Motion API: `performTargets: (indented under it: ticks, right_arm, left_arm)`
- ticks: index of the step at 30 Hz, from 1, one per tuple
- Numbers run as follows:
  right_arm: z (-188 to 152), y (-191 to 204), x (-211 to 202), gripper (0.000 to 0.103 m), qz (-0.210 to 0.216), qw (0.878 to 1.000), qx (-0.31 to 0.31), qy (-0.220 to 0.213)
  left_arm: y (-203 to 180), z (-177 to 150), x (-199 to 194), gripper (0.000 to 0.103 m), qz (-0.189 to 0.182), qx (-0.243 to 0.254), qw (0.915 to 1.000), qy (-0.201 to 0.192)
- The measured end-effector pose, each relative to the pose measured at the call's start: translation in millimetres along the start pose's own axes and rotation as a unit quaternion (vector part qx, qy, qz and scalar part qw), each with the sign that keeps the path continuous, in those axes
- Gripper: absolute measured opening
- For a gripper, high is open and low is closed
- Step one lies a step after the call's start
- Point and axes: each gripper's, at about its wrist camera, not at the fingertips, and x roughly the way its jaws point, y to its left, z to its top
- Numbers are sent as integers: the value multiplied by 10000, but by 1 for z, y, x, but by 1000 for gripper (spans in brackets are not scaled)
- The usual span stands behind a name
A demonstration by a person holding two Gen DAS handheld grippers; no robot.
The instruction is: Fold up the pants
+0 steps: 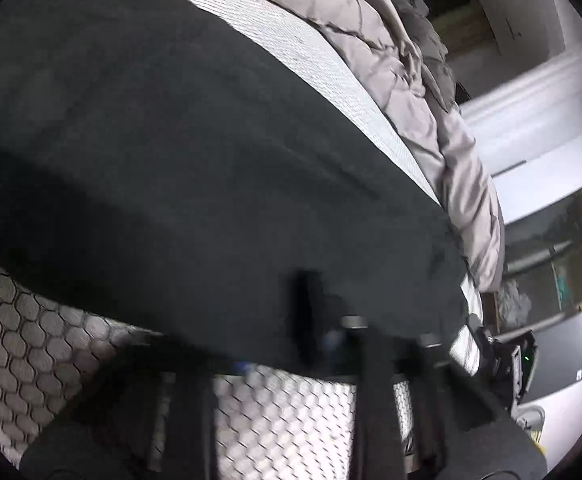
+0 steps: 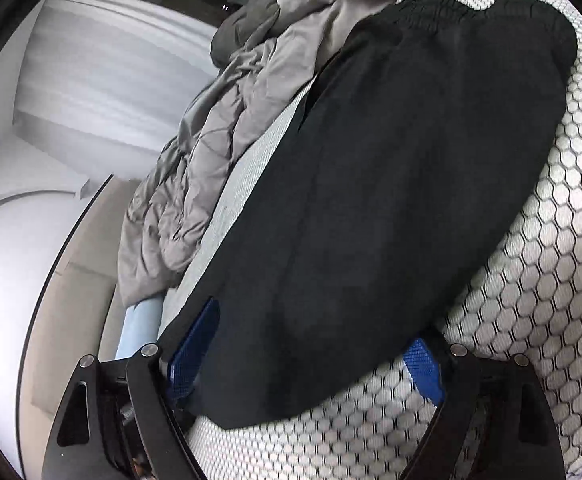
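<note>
Between the right gripper's (image 2: 307,356) spread fingers: black pants (image 2: 391,184), flat on the bed (image 2: 531,280).
Hem end sits inside them, ready for pinching; left gripper (image 1: 327,344) blurred, grip unclear.

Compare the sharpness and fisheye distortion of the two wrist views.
Left wrist view: motion-blurred, so the left gripper smears against the black pants, and its jaws cannot be read. Right wrist view: sharper, the right gripper with its blue pads crisp and spread wide around the pants' end. Both views bend the honeycomb mattress cover and darken toward the corners.
</note>
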Motion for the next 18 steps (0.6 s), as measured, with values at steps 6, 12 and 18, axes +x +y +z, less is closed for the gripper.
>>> performTargets:
  ticks: [6,12,18]
  right_arm:
    - [11,-15,-12,78,232,9992,318,-91]
    - [21,-28,-21,74,269,9976,508,-381]
    - [27,-30,-8,4,-264,9984,318,-394]
  left_arm:
    - [9,4,-25,5,-165,288,9993,-181]
    - [24,16,-39,4,-74,278,9994,-203]
    - [18,14,-41,5,31,496,9985,-218]
